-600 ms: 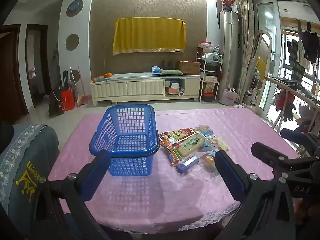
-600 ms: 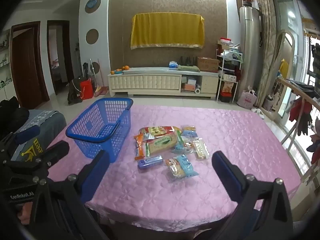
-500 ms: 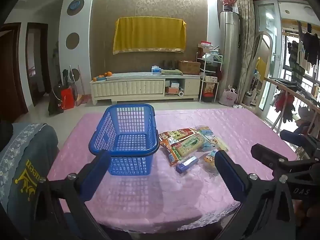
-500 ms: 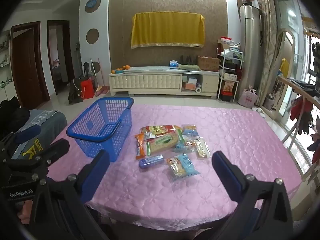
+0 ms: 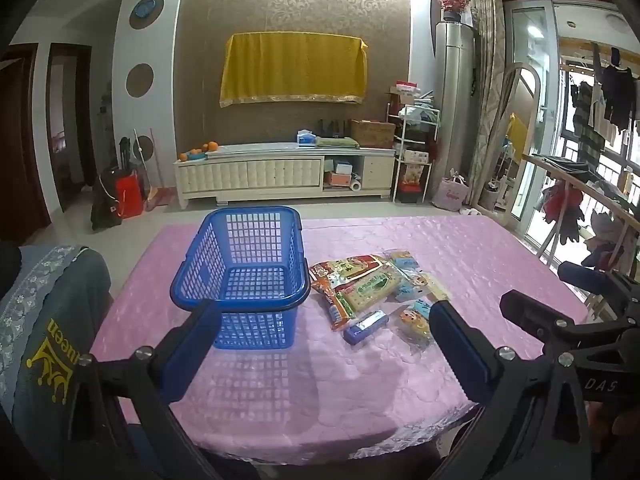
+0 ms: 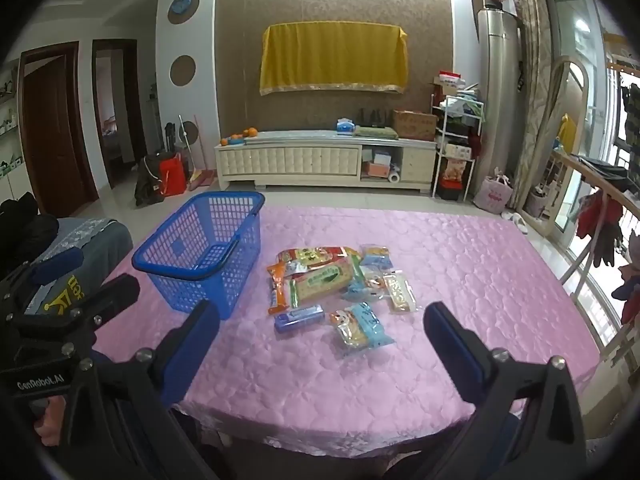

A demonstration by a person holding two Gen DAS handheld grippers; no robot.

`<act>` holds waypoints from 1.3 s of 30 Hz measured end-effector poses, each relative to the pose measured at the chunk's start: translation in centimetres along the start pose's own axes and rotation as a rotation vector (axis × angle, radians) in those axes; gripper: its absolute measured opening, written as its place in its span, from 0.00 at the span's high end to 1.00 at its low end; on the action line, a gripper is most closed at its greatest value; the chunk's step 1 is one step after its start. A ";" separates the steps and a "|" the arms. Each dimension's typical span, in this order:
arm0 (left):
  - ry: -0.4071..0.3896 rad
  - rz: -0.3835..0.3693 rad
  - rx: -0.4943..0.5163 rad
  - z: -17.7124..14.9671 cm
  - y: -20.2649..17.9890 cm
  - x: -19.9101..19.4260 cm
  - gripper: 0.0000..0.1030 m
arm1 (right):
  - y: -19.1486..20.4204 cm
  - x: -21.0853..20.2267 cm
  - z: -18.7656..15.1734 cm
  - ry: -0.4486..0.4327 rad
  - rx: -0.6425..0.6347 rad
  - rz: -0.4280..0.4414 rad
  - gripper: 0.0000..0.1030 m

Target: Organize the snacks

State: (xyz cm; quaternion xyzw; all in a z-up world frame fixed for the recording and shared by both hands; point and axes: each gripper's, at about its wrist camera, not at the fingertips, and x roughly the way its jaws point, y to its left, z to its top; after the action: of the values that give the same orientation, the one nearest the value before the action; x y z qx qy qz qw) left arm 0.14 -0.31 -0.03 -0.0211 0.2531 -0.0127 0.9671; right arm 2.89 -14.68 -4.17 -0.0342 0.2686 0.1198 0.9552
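An empty blue mesh basket (image 5: 244, 276) (image 6: 204, 254) stands on the pink tablecloth (image 5: 460, 256) (image 6: 460, 264), left of a pile of several snack packets (image 5: 360, 284) (image 6: 320, 276). A small blue box (image 5: 365, 327) (image 6: 299, 319) and a clear packet with a blue label (image 6: 360, 326) lie at the pile's near side. My left gripper (image 5: 320, 320) is open above the table's near edge, with nothing between its blue pads. My right gripper (image 6: 320, 324) is open too, short of the packets. Each gripper shows at the side of the other's view.
A chair draped with grey cloth (image 5: 44, 312) stands at the table's left edge. Beyond the table are a white low cabinet (image 5: 280, 172), a metal shelf rack (image 5: 414, 152) and a wooden clothes rack (image 5: 580, 184) on the right. The table's right half holds nothing.
Both views have crept slightly forward toward the table; basket and snacks sit a touch closer. Both grippers stay open.
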 end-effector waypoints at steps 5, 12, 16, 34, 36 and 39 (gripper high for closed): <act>0.001 -0.004 0.002 0.0 0.0 -0.1 0.00 | -0.1 -0.2 0.1 -0.002 0.008 0.001 0.00; 0.005 -0.008 -0.006 -0.1 0.0 0.0 0.00 | -0.1 -0.2 0.1 0.003 0.008 0.006 0.00; 0.010 -0.012 -0.005 -0.2 0.0 0.0 0.00 | -0.1 -0.1 0.1 0.010 0.013 0.011 0.00; 0.025 -0.012 -0.015 -0.1 0.1 -0.1 0.00 | -0.1 0.2 -0.3 0.023 0.015 0.019 0.00; 0.026 -0.011 -0.017 -0.1 0.2 -0.2 0.00 | -0.1 0.2 -0.3 0.024 0.017 0.021 0.00; 0.027 -0.012 -0.017 -0.1 0.2 -0.2 0.00 | -0.1 0.2 -0.3 0.024 0.016 0.015 0.00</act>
State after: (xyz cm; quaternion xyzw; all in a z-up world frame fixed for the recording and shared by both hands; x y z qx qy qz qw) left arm -0.04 -0.16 -0.02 -0.0305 0.2658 -0.0165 0.9634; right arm 2.91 -14.74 -4.50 -0.0261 0.2810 0.1244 0.9512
